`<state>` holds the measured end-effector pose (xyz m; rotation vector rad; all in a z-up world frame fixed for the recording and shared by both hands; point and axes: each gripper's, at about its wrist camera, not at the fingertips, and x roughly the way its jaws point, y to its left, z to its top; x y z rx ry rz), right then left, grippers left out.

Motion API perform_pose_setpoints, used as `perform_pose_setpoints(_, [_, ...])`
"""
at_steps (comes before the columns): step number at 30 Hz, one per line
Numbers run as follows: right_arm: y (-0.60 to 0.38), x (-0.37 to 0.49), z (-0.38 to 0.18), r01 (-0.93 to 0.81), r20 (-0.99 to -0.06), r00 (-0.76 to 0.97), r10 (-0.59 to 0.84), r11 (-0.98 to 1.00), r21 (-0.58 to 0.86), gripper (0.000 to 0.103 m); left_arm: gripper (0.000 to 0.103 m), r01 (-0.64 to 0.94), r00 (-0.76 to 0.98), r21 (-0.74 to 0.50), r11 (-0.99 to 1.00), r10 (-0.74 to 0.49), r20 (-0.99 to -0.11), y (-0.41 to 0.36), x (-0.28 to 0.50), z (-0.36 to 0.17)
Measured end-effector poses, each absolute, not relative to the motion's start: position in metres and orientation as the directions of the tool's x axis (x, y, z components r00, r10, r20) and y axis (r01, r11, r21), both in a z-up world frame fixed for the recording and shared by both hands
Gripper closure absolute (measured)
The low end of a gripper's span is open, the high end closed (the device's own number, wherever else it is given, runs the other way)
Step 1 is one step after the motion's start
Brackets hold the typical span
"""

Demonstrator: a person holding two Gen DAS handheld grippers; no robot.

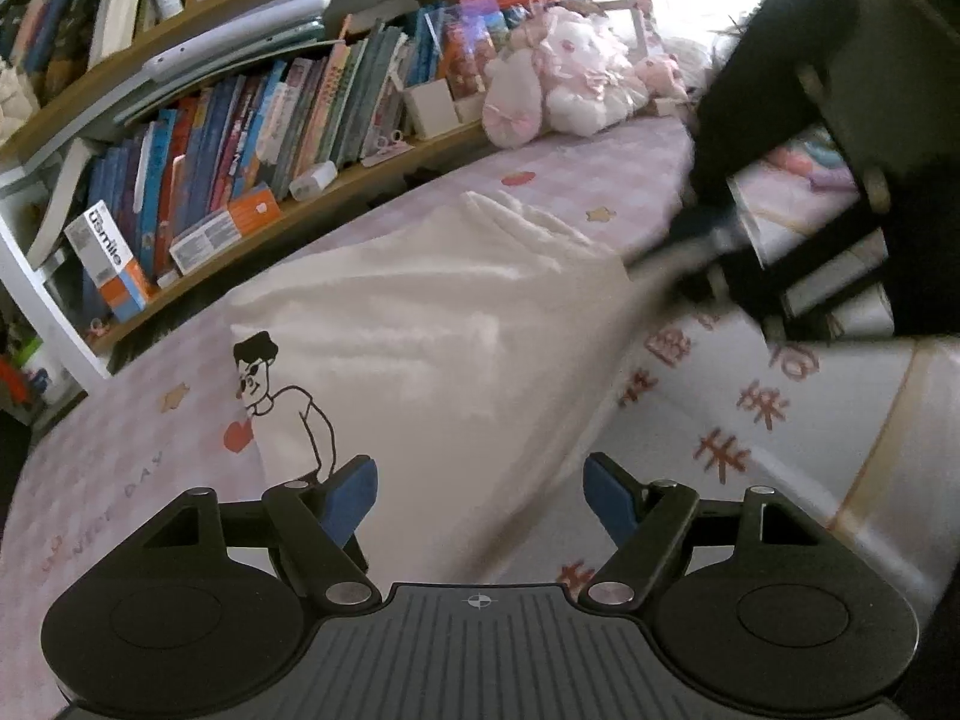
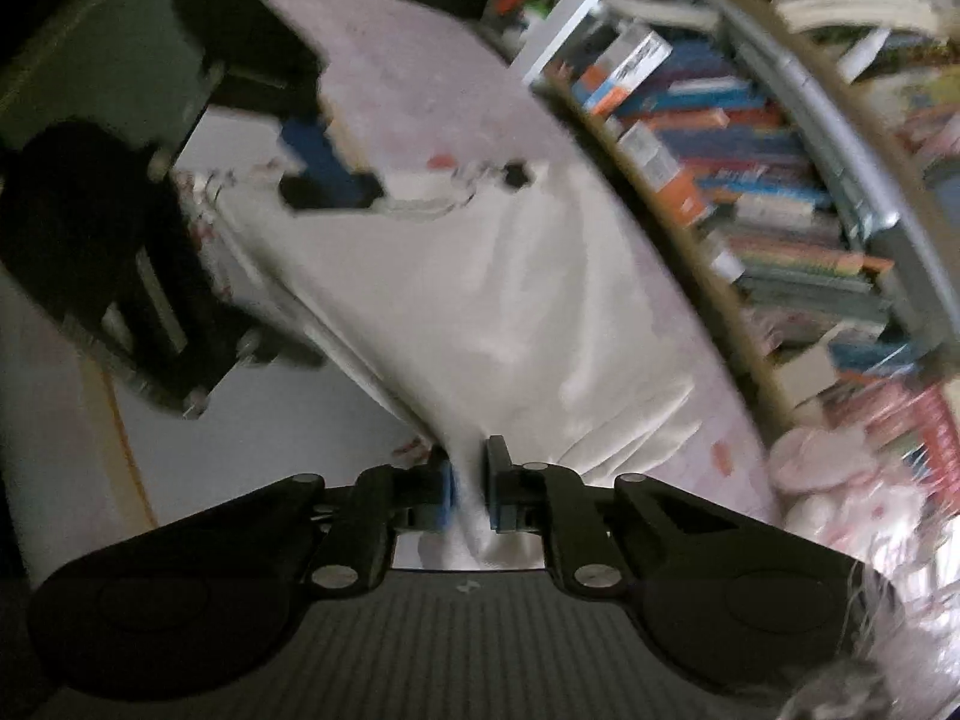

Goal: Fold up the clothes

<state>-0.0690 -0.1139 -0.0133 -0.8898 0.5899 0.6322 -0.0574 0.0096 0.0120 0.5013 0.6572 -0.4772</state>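
Bookshelf [image 1: 252, 138]: far left of my left wrist view, packed with upright books; an orange and white box [image 1: 111, 261] leans at its low end.
Bedsheet [image 1: 108, 462]: pink checked, runs beside the shelf, small red and tan prints on it.
White T-shirt [image 1: 432, 324]: lies on the bedsheet, centre of the view; cartoon man print [image 1: 282, 402] at its near left edge. Right edge is lifted off the bed, cloth drawn up in a slope.
My left gripper [image 1: 480, 498]: fingers spread wide, blue pads [image 1: 354, 498] apart, nothing between them; it hovers just over the shirt's near edge.
Plush toys [image 1: 564, 84]: pink and white, at the bed's far end by the shelf.
Second cloth [image 1: 750, 408]: white with red characters, right of the shirt, partly under it.
My right gripper [image 2: 471, 495]: clamped narrow on a fold of the shirt's edge; blurred in both views.
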Motion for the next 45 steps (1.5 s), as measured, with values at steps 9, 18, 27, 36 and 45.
perform_pose_setpoints(9, [-0.114, -0.064, 0.002, -0.693, -0.686, 0.687, 0.24, 0.499, -0.52, 0.093, 0.05, 0.553, 0.711, 0.374, 0.745, -0.188, -0.677, 0.03, -0.069, 0.0])
perform_pose_setpoints(18, [-0.115, -0.068, -0.002, -0.689, -0.691, 0.688, 0.221, 0.5, -0.525, 0.093, 0.052, 0.548, 0.73, 0.441, 0.711, -0.15, -0.666, 0.045, -0.071, -0.005])
perform_pose_setpoints(27, [-0.114, -0.067, -0.003, -0.688, -0.703, 0.681, 0.205, 0.507, -0.519, 0.093, 0.052, 0.564, 0.742, 0.472, 0.677, -0.165, -0.65, 0.046, -0.073, -0.007])
perform_pose_setpoints(36, [-0.115, -0.067, -0.005, -0.69, -0.719, 0.667, 0.195, 0.525, -0.498, 0.093, 0.06, 0.589, 0.753, 0.533, 0.607, -0.174, -0.635, 0.05, -0.077, -0.011])
perform_pose_setpoints(45, [-0.121, -0.069, -0.019, -0.709, -0.75, 0.637, 0.179, 0.518, -0.478, 0.093, 0.073, 0.641, 0.728, 0.526, 0.559, -0.227, -0.647, 0.057, -0.076, -0.011])
